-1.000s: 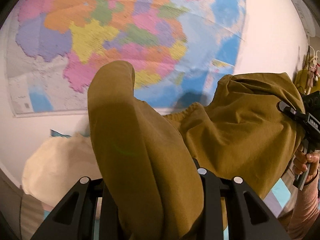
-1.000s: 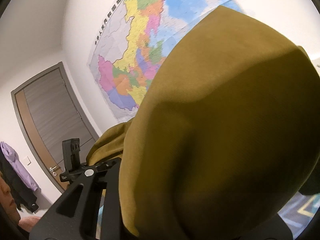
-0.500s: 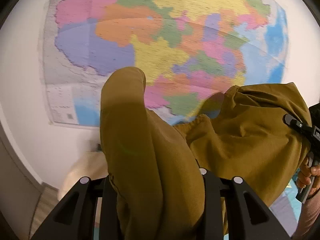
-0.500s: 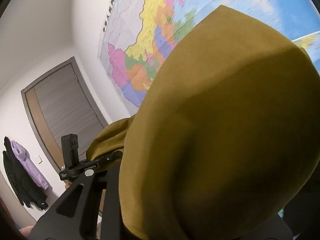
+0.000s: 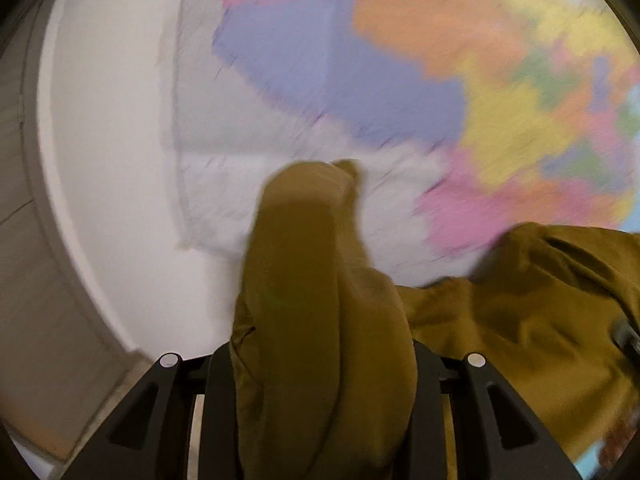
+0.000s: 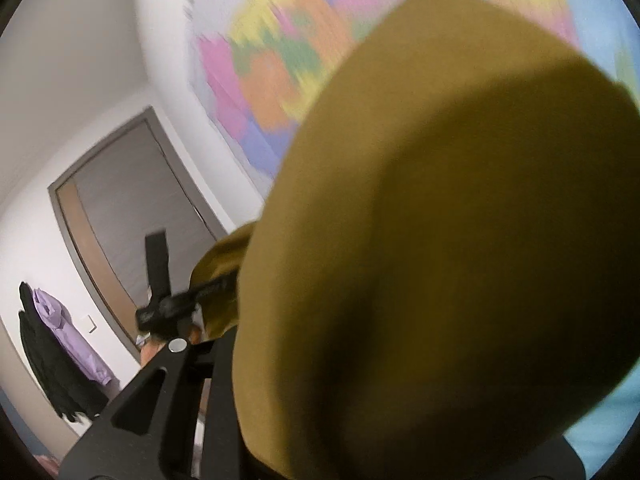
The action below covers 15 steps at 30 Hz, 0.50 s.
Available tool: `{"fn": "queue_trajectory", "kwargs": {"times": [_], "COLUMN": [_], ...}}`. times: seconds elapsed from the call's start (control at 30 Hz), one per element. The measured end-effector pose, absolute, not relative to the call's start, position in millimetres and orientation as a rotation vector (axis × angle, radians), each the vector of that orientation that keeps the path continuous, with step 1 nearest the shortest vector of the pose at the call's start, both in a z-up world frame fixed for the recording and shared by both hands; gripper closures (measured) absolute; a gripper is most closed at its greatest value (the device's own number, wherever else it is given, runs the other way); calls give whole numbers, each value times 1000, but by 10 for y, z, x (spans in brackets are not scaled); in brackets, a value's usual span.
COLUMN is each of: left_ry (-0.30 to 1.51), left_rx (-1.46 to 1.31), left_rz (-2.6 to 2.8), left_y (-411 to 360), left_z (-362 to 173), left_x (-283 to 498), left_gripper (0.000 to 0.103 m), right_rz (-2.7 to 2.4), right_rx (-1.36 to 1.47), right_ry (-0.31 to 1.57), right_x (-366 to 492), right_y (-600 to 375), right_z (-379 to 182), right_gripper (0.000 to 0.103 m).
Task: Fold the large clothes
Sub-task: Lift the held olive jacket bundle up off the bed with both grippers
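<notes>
An olive-brown garment (image 5: 320,320) is held up in the air between both grippers. My left gripper (image 5: 316,384) is shut on a bunched edge of it; the cloth rises in a tall fold between the fingers and stretches away to the right (image 5: 540,300). My right gripper (image 6: 360,420) is shut on the other end of the garment (image 6: 440,240), which bulges over the fingers and hides most of that view. The left gripper's body (image 6: 168,304) shows at the left of the right wrist view.
A large coloured wall map (image 5: 440,60) fills the white wall ahead, blurred by motion. A grey-brown door (image 6: 120,208) stands at the left, with a purple and a black coat (image 6: 60,352) hanging beside it.
Both grippers have swung upward and leftward with the garment still held; the map now looms larger and blurred, and the bedding below has left the left wrist view.
</notes>
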<state>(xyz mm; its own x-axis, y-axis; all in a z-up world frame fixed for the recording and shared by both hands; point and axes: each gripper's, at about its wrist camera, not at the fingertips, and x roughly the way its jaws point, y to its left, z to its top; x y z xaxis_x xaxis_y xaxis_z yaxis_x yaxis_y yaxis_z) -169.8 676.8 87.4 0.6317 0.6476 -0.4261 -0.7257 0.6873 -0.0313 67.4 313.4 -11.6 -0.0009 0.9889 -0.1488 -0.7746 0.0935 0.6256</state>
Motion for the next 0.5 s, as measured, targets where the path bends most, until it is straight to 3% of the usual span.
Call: {"fn": "queue_trajectory", "kwargs": {"times": [0.13, 0.2, 0.27, 0.37, 0.5], "left_ry": [591, 614, 590, 579, 575], "left_rx": [-326, -388, -446, -448, -447], "left_rz": [915, 941, 917, 903, 901], "left_y": [7353, 7526, 7613, 7626, 7627], "left_z": [46, -213, -269, -294, -366], "left_x": [-1533, -1597, -1711, -1775, -1797], "left_gripper": [79, 79, 79, 78, 78], "right_rz": [1403, 1397, 1395, 1417, 1371], "right_rx": [371, 381, 348, 273, 384], "right_ry": [913, 959, 972, 928, 942], "right_x": [691, 728, 720, 639, 776], "right_y": [3244, 3133, 3007, 2722, 2162], "right_z": [-1000, -1171, -1197, -1138, -1237], "right_gripper": [74, 64, 57, 37, 31]}}
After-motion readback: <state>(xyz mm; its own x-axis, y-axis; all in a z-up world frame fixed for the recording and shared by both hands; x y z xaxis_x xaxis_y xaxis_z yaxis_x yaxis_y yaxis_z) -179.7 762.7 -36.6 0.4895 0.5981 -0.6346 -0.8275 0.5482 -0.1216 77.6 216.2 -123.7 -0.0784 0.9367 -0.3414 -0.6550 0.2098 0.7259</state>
